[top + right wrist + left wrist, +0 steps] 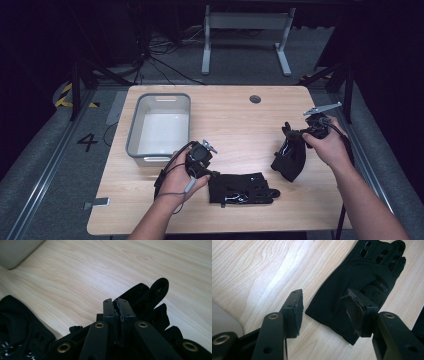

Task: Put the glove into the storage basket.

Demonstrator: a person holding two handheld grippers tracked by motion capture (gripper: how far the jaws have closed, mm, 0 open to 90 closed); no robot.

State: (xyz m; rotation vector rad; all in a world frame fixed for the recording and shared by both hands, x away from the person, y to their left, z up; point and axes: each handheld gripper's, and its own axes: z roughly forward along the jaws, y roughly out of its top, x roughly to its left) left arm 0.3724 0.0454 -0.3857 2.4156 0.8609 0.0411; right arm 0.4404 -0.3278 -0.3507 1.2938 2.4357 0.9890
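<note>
Two black gloves are on the wooden table [235, 120]. One glove [242, 189] lies flat near the front edge. My left gripper [212, 175] hovers at its cuff end; in the left gripper view its jaws [324, 296] stand open astride the cuff corner of that glove [357, 272], pads not pressing. The other glove [290, 157] hangs from my right gripper [291, 134], lifted off the table at the right. In the right gripper view the jaws [116, 303] are shut on this glove [150, 297], whose fingers stick out behind the pads.
A grey bin [134, 127] stands at the table's left, just behind my left hand; its corner shows in the gripper views [222, 322] [17, 250]. A round cable hole [255, 99] sits at the far edge. The flat glove [17, 325] lies below the right gripper.
</note>
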